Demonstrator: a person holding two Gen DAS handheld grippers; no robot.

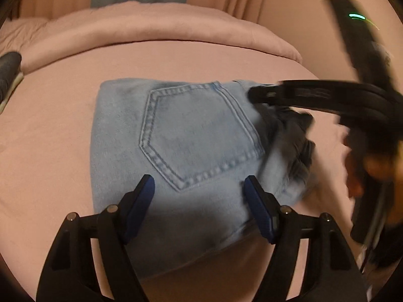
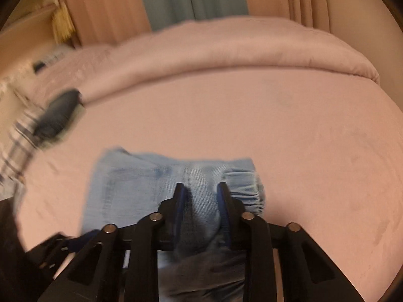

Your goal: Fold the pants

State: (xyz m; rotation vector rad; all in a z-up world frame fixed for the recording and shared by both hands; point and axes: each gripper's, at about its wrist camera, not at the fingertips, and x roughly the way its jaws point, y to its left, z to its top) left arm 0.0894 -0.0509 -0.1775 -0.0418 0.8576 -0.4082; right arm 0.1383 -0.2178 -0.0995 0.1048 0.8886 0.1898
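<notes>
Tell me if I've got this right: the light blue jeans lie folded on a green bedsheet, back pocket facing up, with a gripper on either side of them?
Not quite: the bedsheet is pink, not green, as the left wrist view shows. The rest holds: the light blue jeans lie folded on it with the back pocket facing up, the left gripper at their near edge and the right gripper at the waistband side.

My right gripper (image 2: pixel 200 188) pinches a raised bunch of the folded light-blue pants (image 2: pixel 141 176) near their elastic waistband (image 2: pixel 248 188), on the pink bed (image 2: pixel 277 125).
</notes>
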